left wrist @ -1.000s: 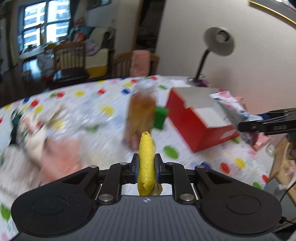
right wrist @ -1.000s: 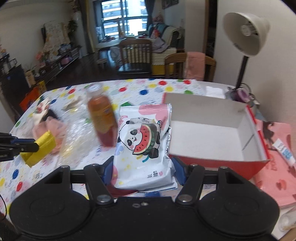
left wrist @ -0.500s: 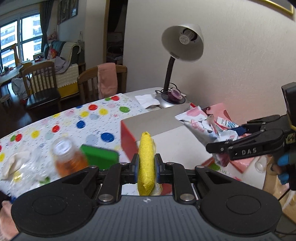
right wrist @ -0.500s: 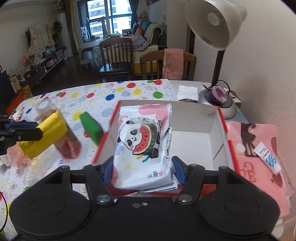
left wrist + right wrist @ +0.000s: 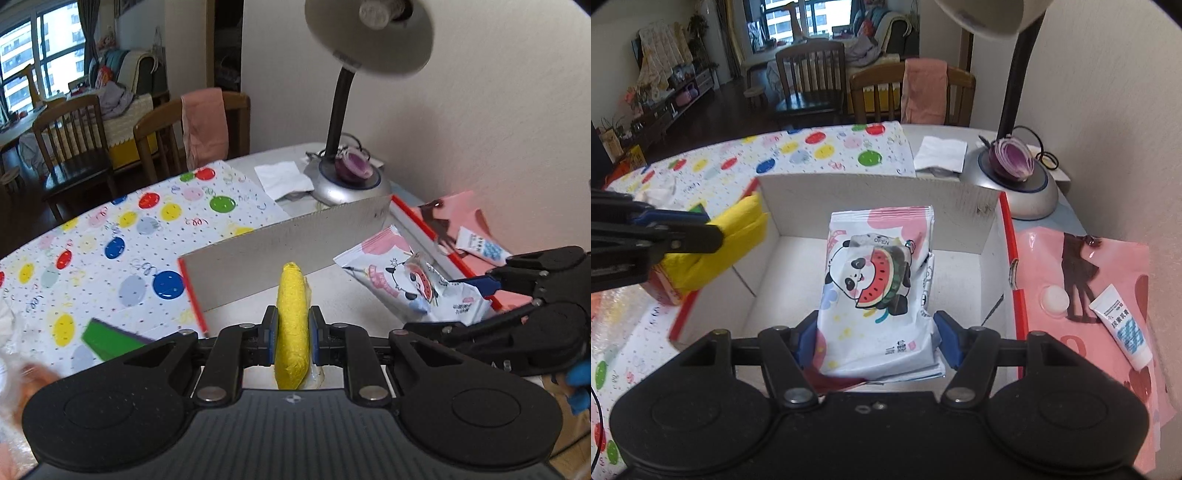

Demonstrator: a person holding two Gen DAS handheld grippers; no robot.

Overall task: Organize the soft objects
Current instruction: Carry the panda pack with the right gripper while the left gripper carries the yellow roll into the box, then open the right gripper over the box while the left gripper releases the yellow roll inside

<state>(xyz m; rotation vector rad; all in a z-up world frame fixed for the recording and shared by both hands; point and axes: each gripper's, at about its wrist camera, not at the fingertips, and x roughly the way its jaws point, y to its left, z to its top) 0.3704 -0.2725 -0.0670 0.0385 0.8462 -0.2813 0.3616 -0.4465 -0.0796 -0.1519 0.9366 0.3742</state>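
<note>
Two loads hang over one red-sided cardboard box (image 5: 798, 206) on the spotted worktop (image 5: 122, 236), open top up, evidently the collecting bin. Biggest soft item: the panda wipes pack (image 5: 877, 291), clamped flat between the right tongs (image 5: 877, 341) above the box floor, nose toward the far wall, poised to be set down. Smaller: the folded yellow cloth (image 5: 292, 314), pinched on edge in the left tongs (image 5: 291, 334), hanging over the box's left rim, waiting its turn. Outside sits a little tube (image 5: 1123, 326) on pink paper.
</note>
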